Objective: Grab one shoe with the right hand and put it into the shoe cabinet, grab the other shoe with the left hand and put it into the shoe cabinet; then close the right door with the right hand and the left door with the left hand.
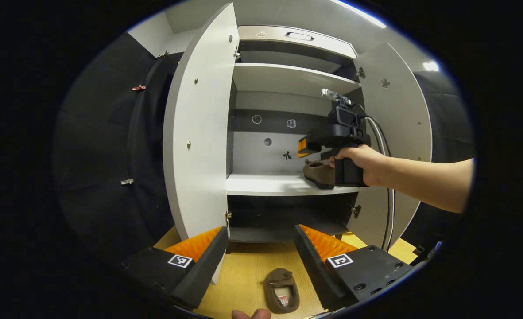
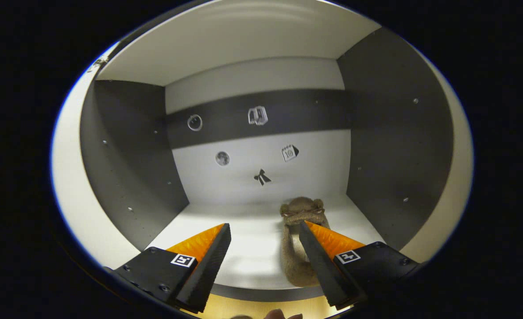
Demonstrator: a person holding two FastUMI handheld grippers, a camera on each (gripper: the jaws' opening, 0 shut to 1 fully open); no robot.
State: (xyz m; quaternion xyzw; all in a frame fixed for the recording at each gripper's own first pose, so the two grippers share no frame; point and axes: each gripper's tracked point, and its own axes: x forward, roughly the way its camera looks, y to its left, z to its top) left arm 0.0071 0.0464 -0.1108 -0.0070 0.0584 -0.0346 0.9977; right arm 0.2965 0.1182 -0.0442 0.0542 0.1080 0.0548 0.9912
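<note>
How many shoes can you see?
2. One shoe sits on the cabinet's middle shelf, by the right gripper. The other shoe lies on the floor in front of the cabinet.

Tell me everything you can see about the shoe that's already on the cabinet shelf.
The shoe on the shelf is a brown, soft, suede-looking slipper with a fuzzy trim at its collar. It lies flat on the white middle shelf of the open cabinet, toward the right side, one end pointing to the back wall. The right gripper is open, with one of its fingers in front of the shoe; whether it touches the shoe cannot be told. In the left gripper view the shoe sits just beside the hand holding that gripper.
</note>
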